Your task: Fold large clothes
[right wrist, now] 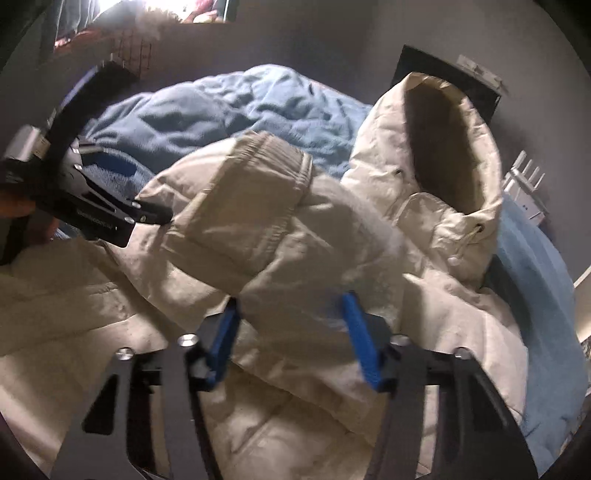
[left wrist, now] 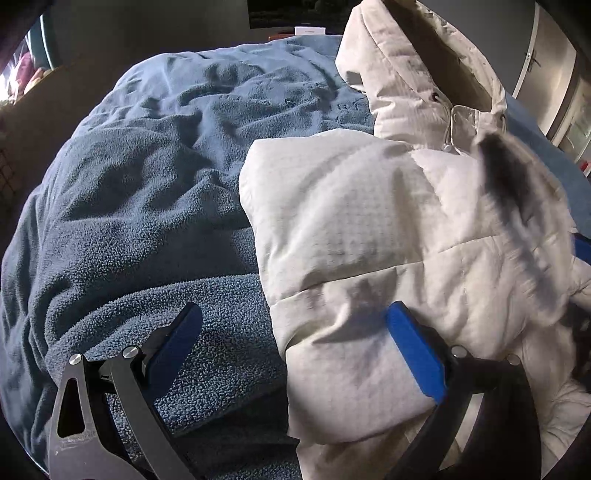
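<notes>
A white puffer jacket (left wrist: pixel 369 229) with a hood (left wrist: pixel 413 70) lies on a blue fleece blanket (left wrist: pixel 147 184). My left gripper (left wrist: pixel 295 332) is open; its right finger rests on the jacket's folded edge, its left finger over the blanket. In the right wrist view the jacket (right wrist: pixel 295 387) fills the middle, its hood (right wrist: pixel 443 147) standing open at the right. A sleeve (right wrist: pixel 255 206) with an elastic cuff (right wrist: pixel 273 151) is folded across the body. My right gripper (right wrist: pixel 290 325) stands open around the sleeve. The left gripper (right wrist: pixel 147 214) shows at the left edge, touching the jacket.
The blanket (right wrist: pixel 221 110) covers a bed. A dark wall (left wrist: pixel 147 29) stands behind it. A wire grid (right wrist: pixel 133 48) and bright window are at the far left. A door (left wrist: pixel 550 62) and small white items (right wrist: pixel 524 184) are at the right.
</notes>
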Action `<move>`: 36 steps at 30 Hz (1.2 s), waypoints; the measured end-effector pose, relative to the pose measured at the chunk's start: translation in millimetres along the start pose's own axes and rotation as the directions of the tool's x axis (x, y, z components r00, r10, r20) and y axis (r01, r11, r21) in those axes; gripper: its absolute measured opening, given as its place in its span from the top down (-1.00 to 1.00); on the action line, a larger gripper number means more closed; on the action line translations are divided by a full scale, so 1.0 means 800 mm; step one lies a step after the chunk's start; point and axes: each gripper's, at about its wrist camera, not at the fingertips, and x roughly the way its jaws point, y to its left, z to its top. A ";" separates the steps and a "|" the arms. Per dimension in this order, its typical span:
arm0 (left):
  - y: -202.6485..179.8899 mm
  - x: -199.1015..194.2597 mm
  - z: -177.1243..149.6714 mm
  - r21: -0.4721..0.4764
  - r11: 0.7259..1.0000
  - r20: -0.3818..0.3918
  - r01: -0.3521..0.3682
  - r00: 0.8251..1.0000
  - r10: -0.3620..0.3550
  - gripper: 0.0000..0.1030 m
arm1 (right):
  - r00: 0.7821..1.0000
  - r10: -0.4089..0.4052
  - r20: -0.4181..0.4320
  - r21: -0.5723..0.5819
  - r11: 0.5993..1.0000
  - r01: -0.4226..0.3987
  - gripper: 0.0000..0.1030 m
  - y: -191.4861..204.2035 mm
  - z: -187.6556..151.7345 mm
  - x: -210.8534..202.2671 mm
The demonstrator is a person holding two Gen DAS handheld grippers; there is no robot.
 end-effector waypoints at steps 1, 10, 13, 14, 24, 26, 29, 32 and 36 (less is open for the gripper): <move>0.000 0.000 0.000 -0.001 1.000 0.000 -0.001 1.000 0.001 -0.87 | 1.000 -0.008 0.014 0.010 1.000 0.008 0.10 -0.005 -0.001 -0.008; -0.006 -0.002 0.000 0.017 1.000 0.002 -0.025 1.000 0.025 -0.87 | 0.996 -0.066 0.060 0.219 0.974 0.052 0.10 -0.094 -0.016 -0.063; -0.007 -0.003 -0.001 0.022 0.999 0.002 -0.031 1.000 0.031 -0.87 | 0.995 -0.096 0.023 0.271 0.959 0.087 0.10 -0.124 -0.033 -0.063; -0.007 -0.002 -0.001 0.023 0.999 0.002 -0.034 0.999 0.034 -0.87 | 0.995 -0.101 0.014 0.291 0.952 0.093 0.10 -0.132 -0.039 -0.063; -0.008 -0.002 -0.001 0.026 0.999 -0.001 -0.037 0.999 0.038 -0.87 | 0.994 0.113 -0.014 0.714 0.697 -0.069 -0.20 -0.252 -0.123 -0.032; -0.007 0.000 -0.001 0.025 0.999 -0.004 -0.037 0.999 0.037 -0.87 | 0.993 0.120 0.000 0.732 0.676 -0.082 -0.18 -0.259 -0.130 -0.029; -0.006 0.001 -0.002 0.023 0.999 -0.008 -0.039 0.999 0.040 -0.87 | 0.998 0.066 -0.024 0.679 0.733 -0.032 0.57 -0.253 -0.126 -0.031; -0.006 0.001 -0.003 0.023 0.999 -0.009 -0.041 0.999 0.041 -0.87 | 0.999 0.020 -0.046 0.633 0.774 0.013 0.64 -0.247 -0.124 -0.039; -0.010 -0.004 -0.001 0.039 0.998 0.000 -0.047 0.999 0.047 -0.87 | 0.996 -0.031 -0.089 0.629 0.774 0.081 0.65 -0.255 -0.136 -0.053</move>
